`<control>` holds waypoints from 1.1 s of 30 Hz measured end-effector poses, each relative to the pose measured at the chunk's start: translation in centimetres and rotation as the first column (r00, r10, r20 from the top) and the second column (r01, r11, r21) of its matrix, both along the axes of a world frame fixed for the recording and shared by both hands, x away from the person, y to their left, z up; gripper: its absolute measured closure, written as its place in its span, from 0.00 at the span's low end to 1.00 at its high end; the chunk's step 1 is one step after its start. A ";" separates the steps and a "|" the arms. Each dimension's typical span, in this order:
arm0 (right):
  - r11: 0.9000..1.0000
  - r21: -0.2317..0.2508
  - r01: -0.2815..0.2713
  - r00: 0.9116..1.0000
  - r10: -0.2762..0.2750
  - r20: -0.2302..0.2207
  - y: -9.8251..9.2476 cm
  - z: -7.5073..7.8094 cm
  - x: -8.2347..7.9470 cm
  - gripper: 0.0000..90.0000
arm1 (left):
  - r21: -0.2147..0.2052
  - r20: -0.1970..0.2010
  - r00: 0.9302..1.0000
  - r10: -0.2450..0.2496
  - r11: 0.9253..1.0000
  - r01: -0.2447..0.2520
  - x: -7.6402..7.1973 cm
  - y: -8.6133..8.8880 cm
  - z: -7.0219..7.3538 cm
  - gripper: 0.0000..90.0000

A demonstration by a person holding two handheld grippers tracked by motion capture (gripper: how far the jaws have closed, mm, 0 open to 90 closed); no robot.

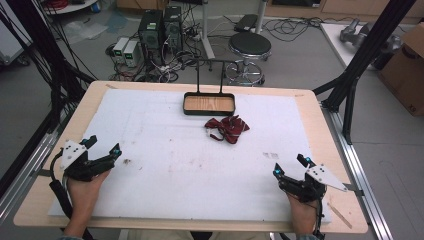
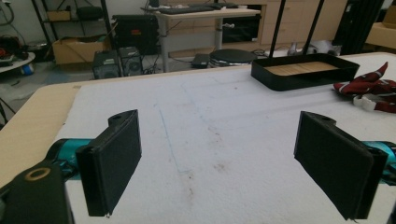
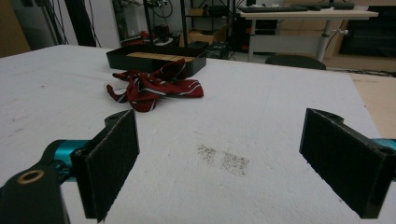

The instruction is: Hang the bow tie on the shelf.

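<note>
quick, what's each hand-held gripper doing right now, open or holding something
Left hand-held gripper: open, holding nothing.
Right hand-held gripper: open, holding nothing.

Dark red cloth, white stripes
Cloth (image 1: 227,128) beside black tray (image 1: 186,109) with light wood floor; white worktop (image 1: 190,165) cover.

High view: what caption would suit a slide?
Two open hand-held grippers, left and right, rest before a crumpled red cloth and black tray.
</note>
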State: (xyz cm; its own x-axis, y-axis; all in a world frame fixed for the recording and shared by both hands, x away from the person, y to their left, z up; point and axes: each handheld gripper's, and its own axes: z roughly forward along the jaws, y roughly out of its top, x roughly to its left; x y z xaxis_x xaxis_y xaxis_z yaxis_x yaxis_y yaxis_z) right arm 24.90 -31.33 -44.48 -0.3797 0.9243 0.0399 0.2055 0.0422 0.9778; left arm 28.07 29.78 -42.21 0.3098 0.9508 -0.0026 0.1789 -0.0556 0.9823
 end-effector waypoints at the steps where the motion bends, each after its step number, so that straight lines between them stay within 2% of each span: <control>1: 1.000 -0.005 -0.002 1.000 0.002 0.005 0.0 0.0 0.0 0.12 | -0.010 -0.001 1.000 -0.003 1.000 0.003 0.0 0.0 0.0 0.17; 4: 1.000 -0.013 -0.003 1.000 0.003 0.009 0.0 0.0 0.0 0.12 | -0.007 -0.010 1.000 -0.004 1.000 0.004 0.0 0.0 0.0 0.17; 6: 1.000 0.000 0.003 1.000 -0.003 0.011 0.1 0.0 -0.1 0.12 | -0.011 -0.008 1.000 0.000 1.000 0.000 0.0 0.0 0.1 0.17; 11: 1.000 0.014 0.028 0.998 -0.028 0.050 0.0 0.0 -0.3 0.12 | -0.014 -0.017 1.000 -0.005 1.000 0.005 0.0 0.1 0.1 0.17; 15: 1.000 0.021 0.018 0.999 -0.019 0.043 -0.1 0.0 -0.2 0.12 | -0.023 -0.027 1.000 -0.006 1.000 0.005 -0.1 0.1 0.1 0.17; 25: 1.000 0.011 0.020 0.996 -0.021 0.091 0.2 0.4 0.0 0.12 | -0.019 -0.024 1.000 -0.002 1.000 0.002 -0.3 0.2 0.1 0.17; 30: 1.000 0.015 -0.015 0.995 0.014 0.098 0.7 1.3 0.5 0.12 | -0.024 -0.015 1.000 0.004 1.000 -0.004 -0.4 0.2 0.1 0.17; 33: 0.997 0.001 -0.072 0.992 0.071 0.102 1.3 2.8 1.6 0.12 | -0.026 -0.015 1.000 0.003 1.000 -0.003 -0.4 0.2 0.1 0.17</control>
